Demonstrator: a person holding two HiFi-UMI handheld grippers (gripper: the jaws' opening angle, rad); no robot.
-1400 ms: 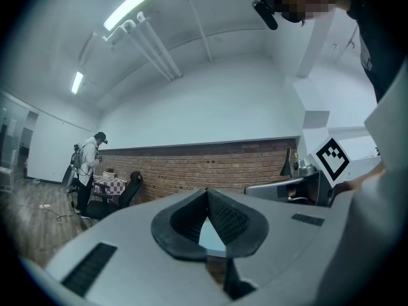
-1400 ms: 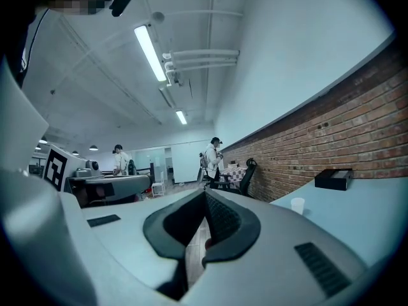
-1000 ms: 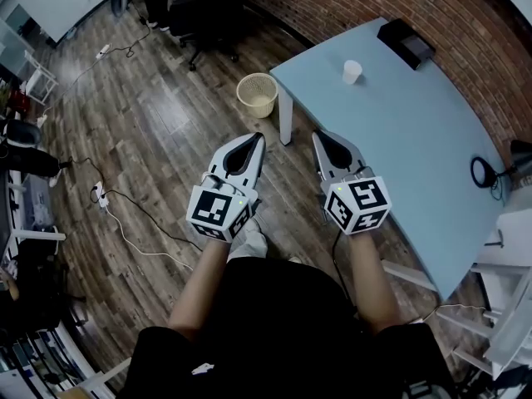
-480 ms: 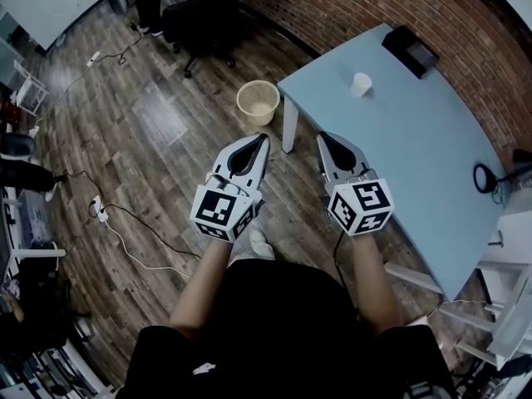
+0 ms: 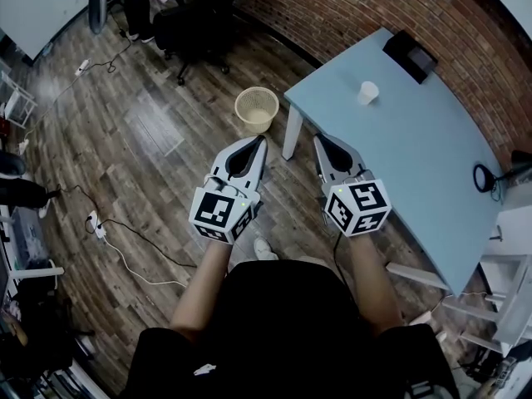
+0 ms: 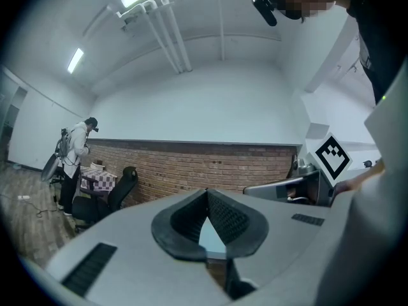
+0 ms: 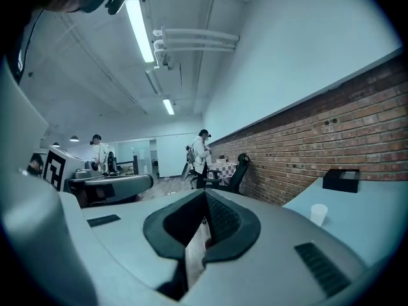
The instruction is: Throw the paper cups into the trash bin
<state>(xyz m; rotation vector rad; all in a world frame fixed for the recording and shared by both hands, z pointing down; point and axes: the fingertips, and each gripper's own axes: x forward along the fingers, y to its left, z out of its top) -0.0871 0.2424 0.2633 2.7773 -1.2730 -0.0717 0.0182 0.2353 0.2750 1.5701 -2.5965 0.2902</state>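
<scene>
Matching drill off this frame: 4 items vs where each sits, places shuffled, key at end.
Items
1. white paper cup
2. cream round trash bin
3. black rectangular box
4. black office chair

Places
A. on the wooden floor, beside the white table leg
B. at the light blue table corner by the brick wall
C. farther off on the floor, near the head view's top edge
D. alone on the table top, out from the wall

Pairs: 1-D, 2-A, 3-B, 4-C
</scene>
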